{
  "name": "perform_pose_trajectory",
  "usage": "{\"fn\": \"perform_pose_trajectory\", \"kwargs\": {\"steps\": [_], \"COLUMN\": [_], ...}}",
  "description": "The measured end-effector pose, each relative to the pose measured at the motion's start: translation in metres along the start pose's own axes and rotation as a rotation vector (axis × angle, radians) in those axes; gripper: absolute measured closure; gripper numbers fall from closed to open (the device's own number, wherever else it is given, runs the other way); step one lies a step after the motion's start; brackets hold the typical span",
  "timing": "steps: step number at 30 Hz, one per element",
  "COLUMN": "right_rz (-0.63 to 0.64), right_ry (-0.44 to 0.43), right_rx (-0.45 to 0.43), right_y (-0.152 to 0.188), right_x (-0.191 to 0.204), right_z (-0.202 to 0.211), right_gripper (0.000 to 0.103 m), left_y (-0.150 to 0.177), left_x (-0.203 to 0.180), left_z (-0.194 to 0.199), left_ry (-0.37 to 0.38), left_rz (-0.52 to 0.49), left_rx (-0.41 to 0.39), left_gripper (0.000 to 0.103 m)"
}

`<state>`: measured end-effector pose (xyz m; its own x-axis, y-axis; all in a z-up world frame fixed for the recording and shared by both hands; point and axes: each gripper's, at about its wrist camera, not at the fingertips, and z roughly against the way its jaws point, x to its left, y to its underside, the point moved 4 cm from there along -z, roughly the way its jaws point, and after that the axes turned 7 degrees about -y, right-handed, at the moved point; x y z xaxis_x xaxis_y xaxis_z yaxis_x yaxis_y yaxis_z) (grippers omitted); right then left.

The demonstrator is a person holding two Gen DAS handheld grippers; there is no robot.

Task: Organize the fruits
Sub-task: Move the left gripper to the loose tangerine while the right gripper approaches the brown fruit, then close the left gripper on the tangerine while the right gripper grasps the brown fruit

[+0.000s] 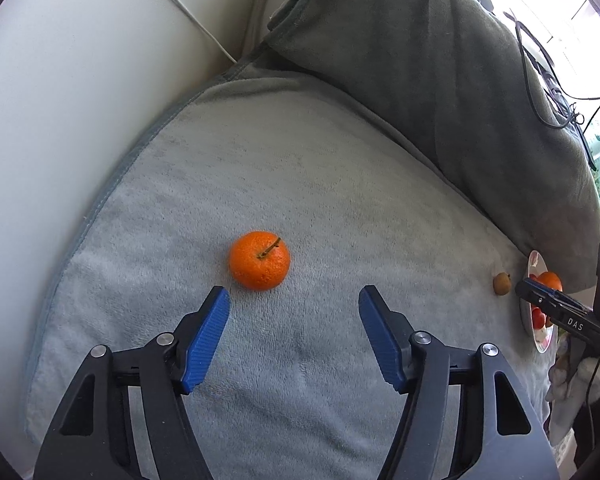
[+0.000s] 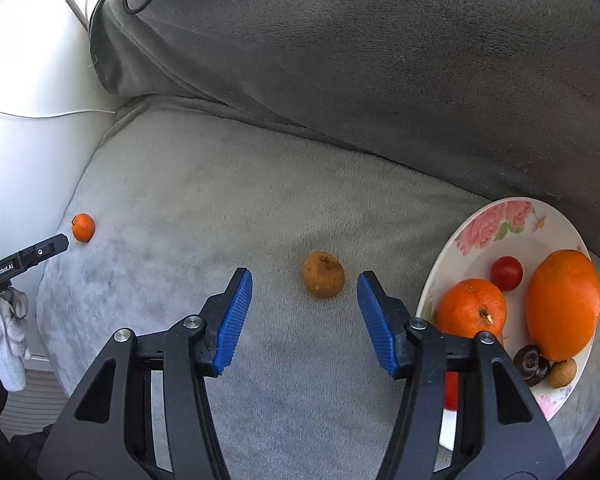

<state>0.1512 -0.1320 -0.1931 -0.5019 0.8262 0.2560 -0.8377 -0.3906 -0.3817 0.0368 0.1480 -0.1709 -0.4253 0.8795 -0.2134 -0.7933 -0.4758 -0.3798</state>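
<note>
Your left gripper [image 1: 294, 300] stands apart, gripping nothing; the stemmed mandarin [image 1: 259, 260] lies on the grey cushion [image 1: 300, 184] just beyond its left pad. Your right gripper [image 2: 305, 290] is likewise apart, the brown longan [image 2: 323, 274] between its tips, untouched. The floral plate [image 2: 496, 220] of fruit sits right.

Your right gripper [image 2: 305, 312] hides part of the plate [image 2: 452, 248] and a red fruit [image 2: 451, 392]; the plate's lower rim is covered.
</note>
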Motion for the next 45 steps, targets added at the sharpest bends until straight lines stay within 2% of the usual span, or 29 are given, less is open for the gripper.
{"fn": "perform_pose_trajectory", "kwargs": {"steps": [2,5,17,20,29,40,45], "right_rz": [0.006,0.015,0.030,0.042,0.065,0.073,0.070], "right_ry": [0.005,0.004,0.031,0.041,0.042,0.032,0.018], "right_rx": [0.011,0.028,0.073,0.080,0.101,0.067,0.039], "right_y": [-0.002,-0.004,-0.008,-0.011,-0.010,-0.008,0.001], "right_x": [-0.001,-0.001,-0.002,-0.001,0.002,0.007,-0.004], "right_z": [-0.005,-0.012,-0.033,-0.035,-0.044,-0.037,-0.013], "right_gripper": [0.045,0.052,0.053,0.056,0.075,0.076,0.076], "left_y": [-0.002,-0.004,-0.013,-0.014,-0.014,-0.010,-0.007], "left_x": [0.001,0.003,0.014,0.016,0.021,0.025,0.022], "left_z": [-0.004,-0.010,-0.029,-0.031,-0.035,-0.031,-0.019], "left_ry": [-0.004,-0.011,-0.042,-0.040,-0.050,-0.048,-0.043], "left_rz": [0.004,0.007,0.015,0.022,0.017,0.025,0.020], "left_rx": [0.002,0.010,0.029,0.032,0.037,0.014,0.001], "left_gripper": [0.040,0.042,0.051,0.052,0.065,0.067,0.068]}}
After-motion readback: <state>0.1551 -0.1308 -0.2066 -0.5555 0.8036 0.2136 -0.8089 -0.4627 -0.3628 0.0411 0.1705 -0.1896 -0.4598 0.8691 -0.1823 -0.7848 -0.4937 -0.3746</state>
